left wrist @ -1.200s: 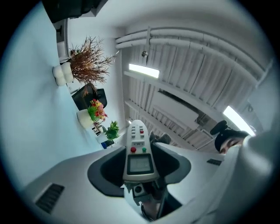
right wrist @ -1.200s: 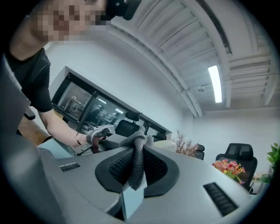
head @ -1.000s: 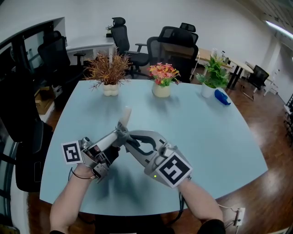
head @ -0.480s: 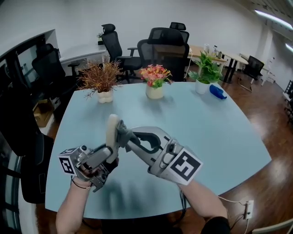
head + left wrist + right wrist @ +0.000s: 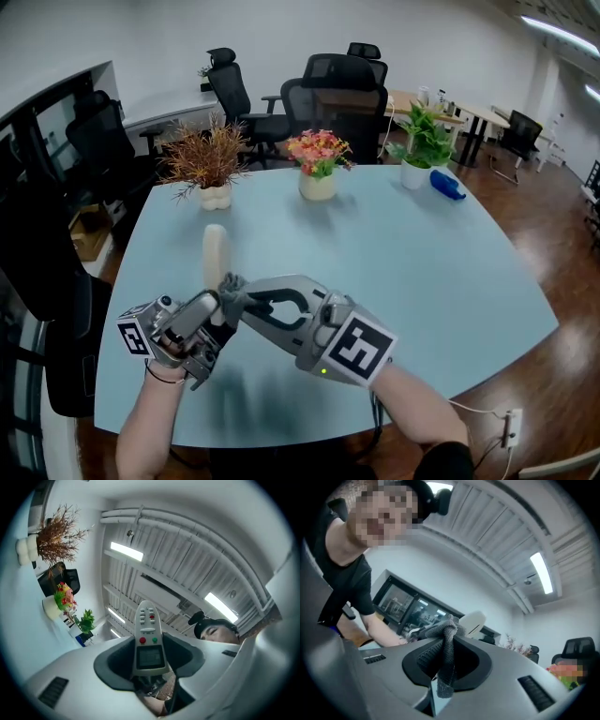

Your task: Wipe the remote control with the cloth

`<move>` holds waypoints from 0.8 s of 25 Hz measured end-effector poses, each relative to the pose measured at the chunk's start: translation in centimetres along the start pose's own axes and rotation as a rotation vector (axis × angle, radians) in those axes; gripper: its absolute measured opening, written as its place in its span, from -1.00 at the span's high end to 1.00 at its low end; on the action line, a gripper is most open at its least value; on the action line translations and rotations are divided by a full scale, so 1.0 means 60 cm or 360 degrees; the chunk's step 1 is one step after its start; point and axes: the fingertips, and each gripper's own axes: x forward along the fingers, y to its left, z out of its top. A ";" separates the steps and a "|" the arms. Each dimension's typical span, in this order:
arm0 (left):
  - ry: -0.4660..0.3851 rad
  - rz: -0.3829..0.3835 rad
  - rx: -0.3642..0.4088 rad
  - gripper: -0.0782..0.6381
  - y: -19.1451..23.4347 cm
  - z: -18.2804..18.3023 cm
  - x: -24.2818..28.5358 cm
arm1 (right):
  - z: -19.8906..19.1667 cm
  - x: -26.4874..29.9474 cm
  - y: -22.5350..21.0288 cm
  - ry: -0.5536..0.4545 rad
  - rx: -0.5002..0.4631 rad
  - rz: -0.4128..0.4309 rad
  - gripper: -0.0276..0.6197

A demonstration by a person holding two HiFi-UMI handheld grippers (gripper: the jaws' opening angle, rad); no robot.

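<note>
Head view: remote (image 5: pixel 216 255) above pale blue table (image 5: pixel 450 272); plants (image 5: pixel 319 167), office chairs (image 5: pixel 342 89) behind.

Bare tabletop (image 5: pixel 422 272) lay wide ahead; along its far edge stood 3 pots, dried grass (image 5: pixel 208 159), flowers (image 5: pixel 319 155), a green plant (image 5: pixel 422 141), and a blue object (image 5: pixel 446 186); office chairs (image 5: pixel 342 89) beyond.

Pale blue table (image 5: pixel 450 272), three potted plants (image 5: pixel 319 159) along its far edge, black office chairs (image 5: pixel 342 94), wooden floor (image 5: pixel 553 244), white wall (image 5: pixel 281 33)
</note>
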 end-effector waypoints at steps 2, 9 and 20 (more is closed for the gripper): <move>-0.0043 0.0011 0.0037 0.26 -0.003 0.015 -0.011 | -0.024 0.017 0.037 0.0143 -0.0081 0.0115 0.84; 0.0237 -0.0044 0.0118 0.26 -0.015 -0.027 0.004 | 0.032 -0.024 -0.036 -0.0145 0.0036 -0.0091 0.84; 0.0599 -0.0218 0.0304 0.26 -0.058 -0.104 0.016 | 0.045 -0.072 -0.106 -0.0600 0.1017 0.0116 0.84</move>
